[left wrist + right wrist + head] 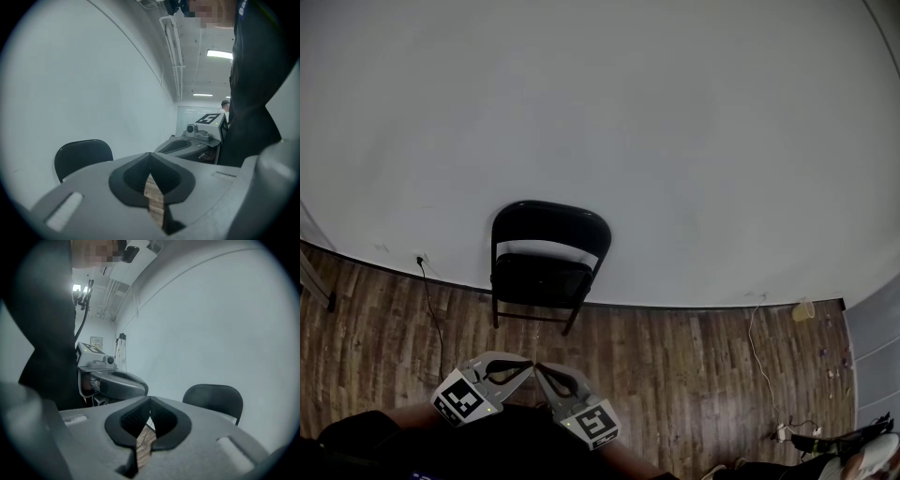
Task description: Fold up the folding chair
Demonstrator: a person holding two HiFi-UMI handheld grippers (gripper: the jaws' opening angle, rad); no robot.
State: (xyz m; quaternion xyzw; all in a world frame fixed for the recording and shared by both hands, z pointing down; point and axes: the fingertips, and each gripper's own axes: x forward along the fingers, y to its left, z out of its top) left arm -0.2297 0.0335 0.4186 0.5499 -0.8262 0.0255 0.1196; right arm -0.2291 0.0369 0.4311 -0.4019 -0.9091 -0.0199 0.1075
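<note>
Dim, even light; strong fisheye edge distortion.

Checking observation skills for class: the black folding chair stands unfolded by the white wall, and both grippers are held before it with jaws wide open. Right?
Not quite: the jaws are shut, not open. The left gripper and right gripper each show closed, empty jaws in their own gripper views. The folding chair does stand unfolded by the wall.

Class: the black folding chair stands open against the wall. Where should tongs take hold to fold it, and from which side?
Probably the seat's front edge, approached from the front: the folding chair faces us with its backrest toward the wall, so the rear is blocked, and that thin edge looks narrow enough to pinch and lift.
</note>
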